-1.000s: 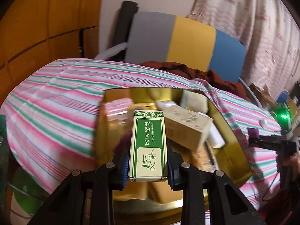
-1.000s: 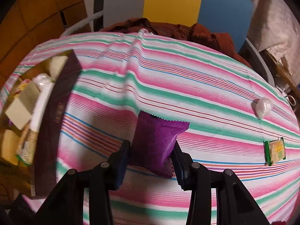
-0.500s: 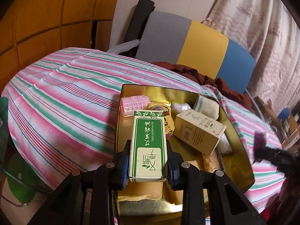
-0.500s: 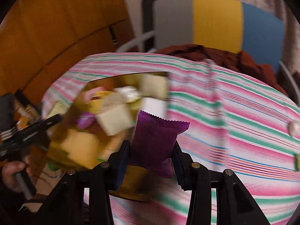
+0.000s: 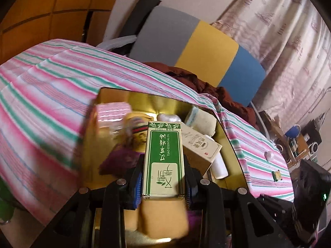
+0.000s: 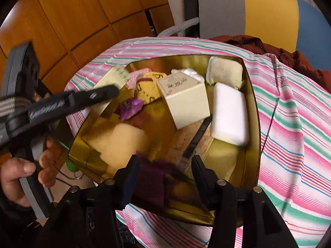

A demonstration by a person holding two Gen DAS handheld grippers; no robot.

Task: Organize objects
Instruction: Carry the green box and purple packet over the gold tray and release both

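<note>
A green-and-cream essential-oil box (image 5: 164,161) sits clamped in the left gripper (image 5: 164,183), over the gold tin (image 6: 251,95). To place it well, lower toward the gap at 6 o'clock before releasing. The right gripper (image 6: 163,177) gapes wide over a blurred purple packet (image 6: 152,183), seemingly released.

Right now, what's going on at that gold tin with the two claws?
A person is sorting small items into the gold tin on the striped tablecloth. The left claw is shut on a green essential-oil box, held over the tin. The right claw is open above the tin's near edge, and a purple packet lies between its fingers, apparently just let go. A cream box and a white bar already lie inside.
</note>
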